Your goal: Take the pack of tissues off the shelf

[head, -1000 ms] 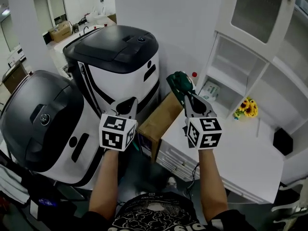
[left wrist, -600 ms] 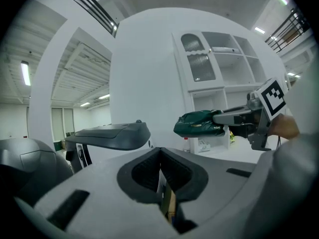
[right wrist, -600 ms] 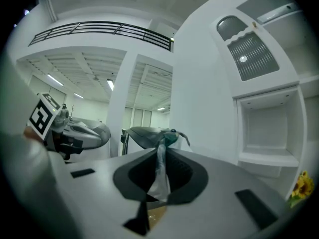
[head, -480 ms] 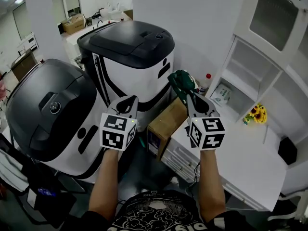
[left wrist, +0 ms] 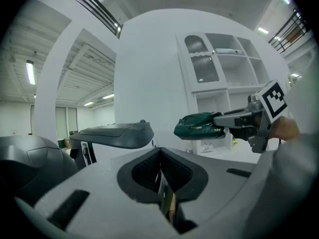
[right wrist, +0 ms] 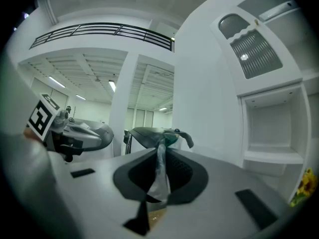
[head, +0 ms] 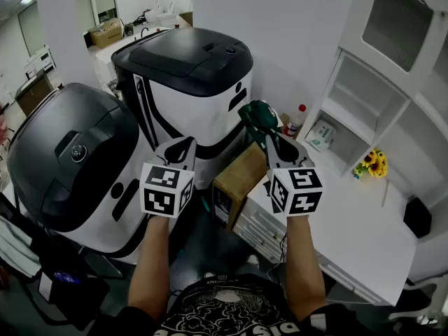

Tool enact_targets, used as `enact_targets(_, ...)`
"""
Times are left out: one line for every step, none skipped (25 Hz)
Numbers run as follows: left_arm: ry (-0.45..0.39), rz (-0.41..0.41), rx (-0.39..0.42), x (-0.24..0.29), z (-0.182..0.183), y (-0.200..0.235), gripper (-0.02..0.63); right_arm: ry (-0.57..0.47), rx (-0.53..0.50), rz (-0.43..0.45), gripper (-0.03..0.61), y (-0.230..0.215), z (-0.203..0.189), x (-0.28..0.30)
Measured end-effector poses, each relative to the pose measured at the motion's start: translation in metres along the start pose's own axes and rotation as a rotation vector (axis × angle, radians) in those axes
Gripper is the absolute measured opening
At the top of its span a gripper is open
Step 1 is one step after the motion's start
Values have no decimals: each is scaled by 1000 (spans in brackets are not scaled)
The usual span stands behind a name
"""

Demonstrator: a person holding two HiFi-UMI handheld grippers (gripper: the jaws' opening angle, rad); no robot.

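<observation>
The pack of tissues (head: 257, 117) is a dark green soft packet held in the air, left of the white shelf unit (head: 348, 102). My right gripper (head: 264, 136) is shut on it, and a strip of its clear wrapper (right wrist: 160, 169) shows pinched between the jaws. From the left gripper view the pack (left wrist: 197, 126) sticks out of the right gripper's tips in front of the shelves. My left gripper (head: 183, 147) hovers level with it to the left, its jaws shut with nothing between them.
Two large black-and-white machines (head: 189, 82) (head: 70, 166) stand below and left of the grippers. A cardboard box (head: 238, 177) sits beside the white counter (head: 350, 222). A white pack (head: 320, 136) lies in the shelf; a red-capped bottle (head: 297, 121) and yellow flowers (head: 373, 164) stand nearby.
The view swung left early on. Since then both grippers have shifted slightly left, the right one still carrying the green pack away from the shelf.
</observation>
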State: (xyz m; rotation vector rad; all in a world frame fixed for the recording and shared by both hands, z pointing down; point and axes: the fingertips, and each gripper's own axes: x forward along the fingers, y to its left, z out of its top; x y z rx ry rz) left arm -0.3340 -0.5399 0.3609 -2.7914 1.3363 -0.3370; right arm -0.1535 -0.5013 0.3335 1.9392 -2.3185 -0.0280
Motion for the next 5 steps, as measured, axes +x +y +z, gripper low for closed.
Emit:
enact_targets(1,2,-1,0,0,0,5,-1,3,0,29,0,0,0)
enact_targets(2,3,-2,0,-1,0,5,-2,4,-2,29,-1,1,0)
enact_targets(3,3,-4,0,-1,0,5,-3,6,-3,29,-1,1,-1)
enact_targets(4,4,-5,0,-2,-1,5,-3,6,-5,29,-2,1,-1)
enact_targets(5,4,-6,0,-2,-1,5,-3,7,-7,29,-3,1,-2)
